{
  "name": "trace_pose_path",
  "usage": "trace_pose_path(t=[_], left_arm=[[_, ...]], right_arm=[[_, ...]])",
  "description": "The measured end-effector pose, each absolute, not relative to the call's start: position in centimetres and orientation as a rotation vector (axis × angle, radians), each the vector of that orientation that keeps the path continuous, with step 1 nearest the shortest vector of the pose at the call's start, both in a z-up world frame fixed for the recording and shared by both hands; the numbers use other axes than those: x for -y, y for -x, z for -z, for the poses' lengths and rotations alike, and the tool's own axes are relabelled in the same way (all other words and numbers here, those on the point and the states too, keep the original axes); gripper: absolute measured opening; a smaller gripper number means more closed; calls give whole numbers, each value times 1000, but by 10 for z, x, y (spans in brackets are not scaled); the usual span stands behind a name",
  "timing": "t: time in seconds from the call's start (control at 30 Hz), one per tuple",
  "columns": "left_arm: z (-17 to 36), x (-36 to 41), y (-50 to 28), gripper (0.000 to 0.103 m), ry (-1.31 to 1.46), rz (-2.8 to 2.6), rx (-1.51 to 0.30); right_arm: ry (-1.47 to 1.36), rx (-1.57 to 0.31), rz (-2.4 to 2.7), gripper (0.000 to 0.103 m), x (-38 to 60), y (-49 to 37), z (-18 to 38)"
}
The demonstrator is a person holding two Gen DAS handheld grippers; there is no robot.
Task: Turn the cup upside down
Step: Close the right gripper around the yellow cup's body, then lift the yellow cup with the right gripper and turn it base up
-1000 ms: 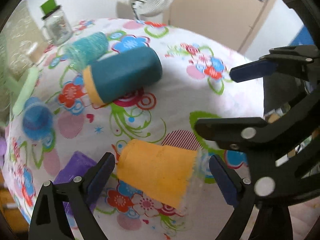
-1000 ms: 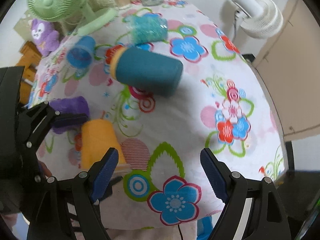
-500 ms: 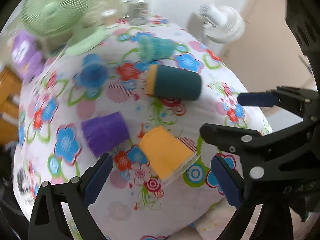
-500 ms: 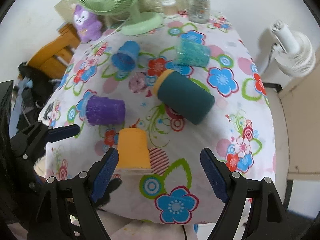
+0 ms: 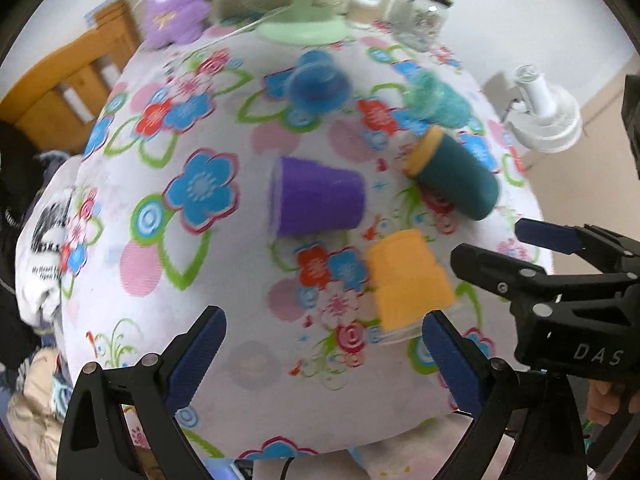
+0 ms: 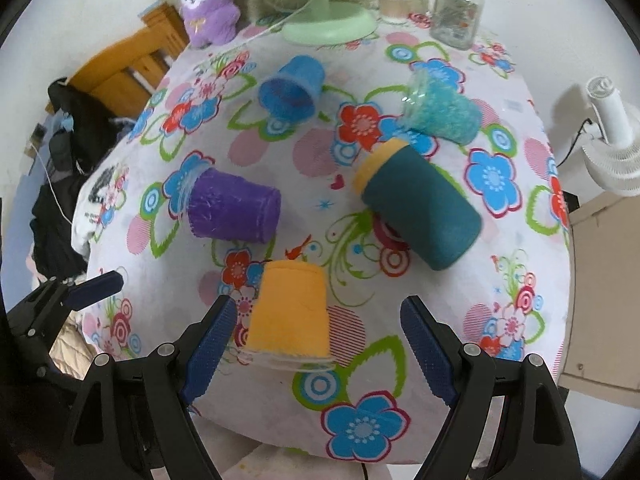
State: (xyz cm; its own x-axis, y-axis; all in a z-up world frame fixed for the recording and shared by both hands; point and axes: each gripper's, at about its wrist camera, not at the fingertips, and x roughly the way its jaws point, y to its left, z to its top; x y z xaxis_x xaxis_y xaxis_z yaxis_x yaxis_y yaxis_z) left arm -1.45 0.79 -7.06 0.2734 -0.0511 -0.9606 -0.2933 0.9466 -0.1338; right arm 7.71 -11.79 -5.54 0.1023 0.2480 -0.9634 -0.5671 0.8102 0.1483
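Soft, even light fills both round, bent-edged pictures with dark corners, the left wrist view is smeary so the blue cup [image 5: 318, 80] far ahead of the fingers looks fuzzy, and the right wrist view is sharper, with faint shadows under the cups beyond its fingers.

Home room: flowered cloth [image 6: 500, 240] over the desk, purple plush toy [image 6: 208, 4], green desk fan [image 6: 320, 20], glass jar [image 6: 458, 12], wooden furniture [image 6: 124, 64], clothes pile [image 6: 60, 168].

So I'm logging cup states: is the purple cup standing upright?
No, the purple cup lies on its side on the floral tablecloth, rim pointing left.
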Motion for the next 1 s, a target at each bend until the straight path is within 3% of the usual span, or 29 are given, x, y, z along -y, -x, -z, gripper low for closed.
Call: trace_pose_path(t=[0.57,1.0], left_arm=[[119,-60,10,100,385,-210,-1345],[147,-70,5,100,410,-190,-1412]], right_arm=[[326,-1487,-504,85,74,-88,116],[379,-1590,-458,58,57,-100,153]])
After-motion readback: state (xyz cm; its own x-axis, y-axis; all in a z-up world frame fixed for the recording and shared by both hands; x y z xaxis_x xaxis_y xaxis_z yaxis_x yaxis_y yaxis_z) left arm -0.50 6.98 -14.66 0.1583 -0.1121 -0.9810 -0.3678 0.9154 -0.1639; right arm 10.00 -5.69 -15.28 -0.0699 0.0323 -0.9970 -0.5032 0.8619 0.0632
